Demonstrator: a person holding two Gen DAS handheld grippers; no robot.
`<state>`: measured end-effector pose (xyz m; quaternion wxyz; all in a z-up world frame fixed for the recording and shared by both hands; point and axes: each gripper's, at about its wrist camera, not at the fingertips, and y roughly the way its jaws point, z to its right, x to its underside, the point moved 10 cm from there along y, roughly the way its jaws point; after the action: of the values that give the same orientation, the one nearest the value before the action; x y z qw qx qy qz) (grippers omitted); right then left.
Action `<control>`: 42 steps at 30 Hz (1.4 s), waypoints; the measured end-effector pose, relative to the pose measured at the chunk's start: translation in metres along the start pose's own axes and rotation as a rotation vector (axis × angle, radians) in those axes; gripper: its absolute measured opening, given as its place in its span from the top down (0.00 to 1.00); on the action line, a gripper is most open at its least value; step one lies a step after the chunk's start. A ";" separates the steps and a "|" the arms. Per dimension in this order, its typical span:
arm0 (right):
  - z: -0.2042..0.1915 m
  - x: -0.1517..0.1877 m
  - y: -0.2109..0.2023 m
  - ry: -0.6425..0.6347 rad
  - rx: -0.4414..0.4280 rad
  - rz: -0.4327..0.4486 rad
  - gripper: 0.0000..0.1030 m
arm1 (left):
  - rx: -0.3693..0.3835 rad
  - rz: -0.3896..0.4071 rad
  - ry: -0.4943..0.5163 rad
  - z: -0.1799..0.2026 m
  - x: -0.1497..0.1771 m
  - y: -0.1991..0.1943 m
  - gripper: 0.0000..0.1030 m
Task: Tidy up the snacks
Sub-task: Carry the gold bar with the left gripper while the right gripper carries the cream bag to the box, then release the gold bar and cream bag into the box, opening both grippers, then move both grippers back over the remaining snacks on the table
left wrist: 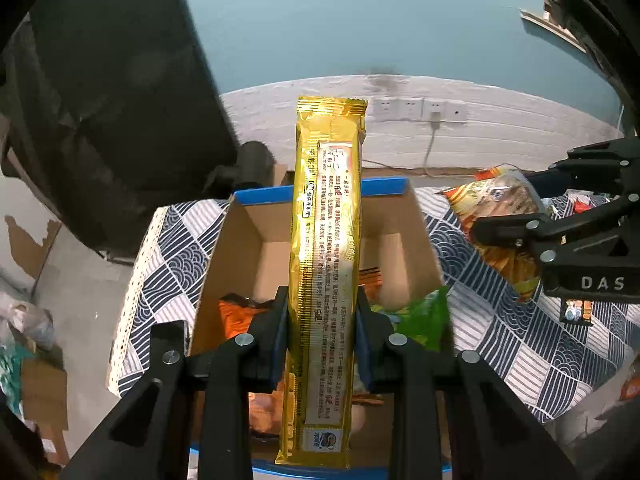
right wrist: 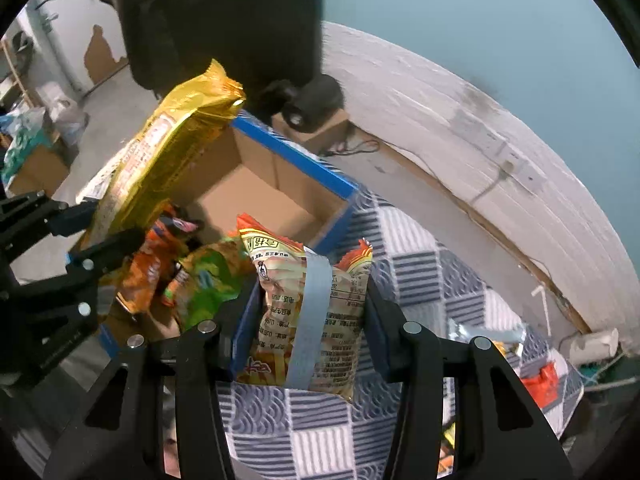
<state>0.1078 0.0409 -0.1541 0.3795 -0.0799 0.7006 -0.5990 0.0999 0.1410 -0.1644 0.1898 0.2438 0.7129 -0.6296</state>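
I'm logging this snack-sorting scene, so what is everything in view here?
gold packet: 1, gold, held above the box
striped packet: 1, orange and cream, held over the cloth beside the box
cardboard box: 1, brown with blue rim, on the cloth
packets in box: orange and green, near end
patterned cloth: 1, navy and white, under the box
wall sockets: white, back wall
left tongs: black, clamping the gold packet
right tongs: black, clamping the striped packet

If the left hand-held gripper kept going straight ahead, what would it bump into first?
Probably the box: the left hand-held gripper, holding the gold pack, points over its open top toward the far wall. Depth is hard to judge.
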 end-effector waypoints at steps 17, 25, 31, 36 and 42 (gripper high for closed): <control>-0.049 -0.032 0.047 -0.054 -0.082 -0.061 0.54 | -0.045 -0.096 -0.035 -0.041 0.021 0.036 0.71; -0.048 -0.032 0.045 -0.052 -0.069 -0.047 0.43 | -0.114 -0.050 -0.002 -0.049 0.018 0.028 0.39; -0.037 -0.027 0.035 -0.067 -0.045 -0.047 0.42 | -0.102 -0.043 0.005 -0.045 0.016 0.024 0.39; -0.016 -0.017 0.022 -0.074 -0.017 -0.043 0.42 | -0.082 -0.043 0.012 -0.034 0.015 0.021 0.39; 0.011 0.003 0.009 -0.069 0.005 -0.055 0.42 | -0.071 -0.029 0.039 -0.017 0.012 0.012 0.39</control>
<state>0.1158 0.0329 -0.1635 0.3872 -0.1188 0.6831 -0.6078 0.0982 0.1605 -0.1783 0.1754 0.2386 0.7419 -0.6016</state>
